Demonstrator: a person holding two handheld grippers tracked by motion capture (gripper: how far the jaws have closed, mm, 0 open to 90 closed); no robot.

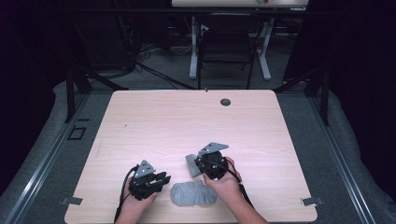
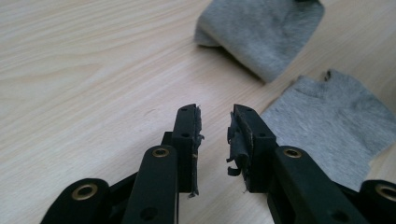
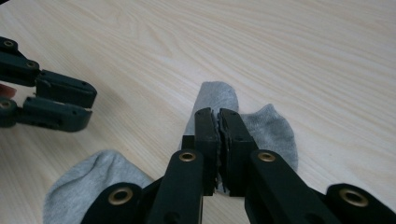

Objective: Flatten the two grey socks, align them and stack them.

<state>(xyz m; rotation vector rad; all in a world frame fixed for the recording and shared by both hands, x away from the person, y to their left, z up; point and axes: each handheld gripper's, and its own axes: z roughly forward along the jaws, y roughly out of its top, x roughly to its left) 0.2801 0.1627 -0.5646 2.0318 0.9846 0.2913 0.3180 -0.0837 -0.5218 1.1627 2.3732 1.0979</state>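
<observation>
The right gripper (image 3: 218,122) has its jaws pressed together on a fold of the grey sock (image 3: 261,126), pinching the cloth near its middle so that one end bulges out beyond the tips and the rest spreads to either side. From above, this gripper (image 1: 201,164) sits near the table's front edge, a little right of centre, with the pinched sock (image 1: 192,164) sticking out toward the left from under it.

The left gripper (image 2: 215,122) has its jaws apart with nothing between them; bare wood shows through the gap. In the high view it (image 1: 164,178) rests near the front edge, left of centre, its tips pointing right.

Between the two hands lies a second grey sock (image 1: 194,194), flat on the table (image 1: 187,116), touching the front edge region just below the right hand (image 1: 226,184). Its long axis runs roughly along the front edge. From the left gripper this flat sock (image 2: 334,126) lies just ahead and to the right of the tips, apart from them, while the pinched sock (image 2: 266,32) lies farther ahead.

I'd judge the left gripper is the one free to take the flat sock: it needs a short reach to the right, along the sock's length, to catch its near end.
</observation>
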